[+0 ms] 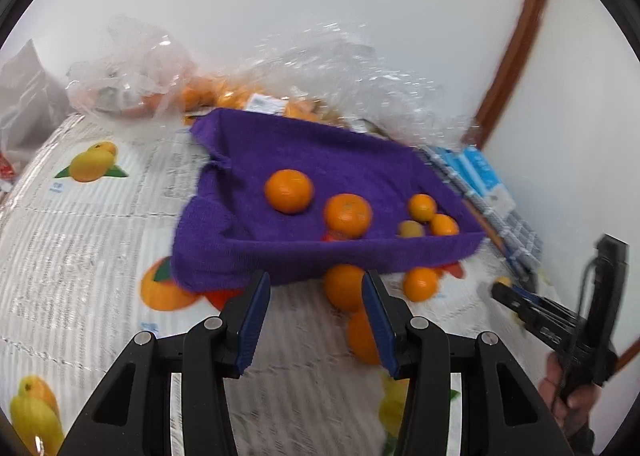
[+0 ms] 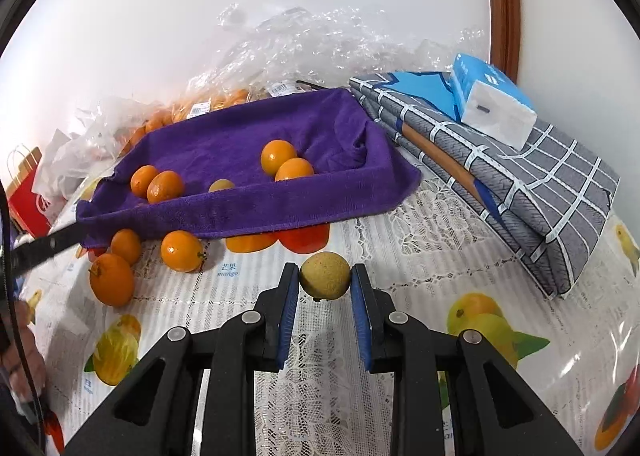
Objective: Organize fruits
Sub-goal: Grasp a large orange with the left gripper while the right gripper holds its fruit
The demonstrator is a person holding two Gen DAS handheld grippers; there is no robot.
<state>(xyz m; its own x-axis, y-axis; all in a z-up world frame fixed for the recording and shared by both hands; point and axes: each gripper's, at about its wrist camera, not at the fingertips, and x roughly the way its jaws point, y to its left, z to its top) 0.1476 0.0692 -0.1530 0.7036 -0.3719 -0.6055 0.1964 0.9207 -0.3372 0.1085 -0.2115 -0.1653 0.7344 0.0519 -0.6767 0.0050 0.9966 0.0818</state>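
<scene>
A tray lined with a purple towel [image 1: 320,159] [image 2: 240,135] holds several oranges [image 1: 289,191] [image 2: 279,156] and one brownish fruit [image 1: 410,230] [image 2: 221,185]. Three oranges lie loose on the tablecloth in front of it [image 1: 345,286] [image 2: 181,250]. My left gripper [image 1: 316,288] is open above the cloth, with a loose orange just beyond its right finger. My right gripper [image 2: 325,276] is shut on a yellow-brown round fruit [image 2: 325,275] held between its blue pads, in front of the tray; it shows at the right of the left wrist view [image 1: 500,288].
Clear plastic bags of oranges [image 1: 224,95] [image 2: 208,103] lie behind the tray by the white wall. A folded grey checked cloth [image 2: 520,183] with a blue tissue pack [image 2: 492,99] lies right of the tray. A red paper bag [image 2: 28,191] stands at the left.
</scene>
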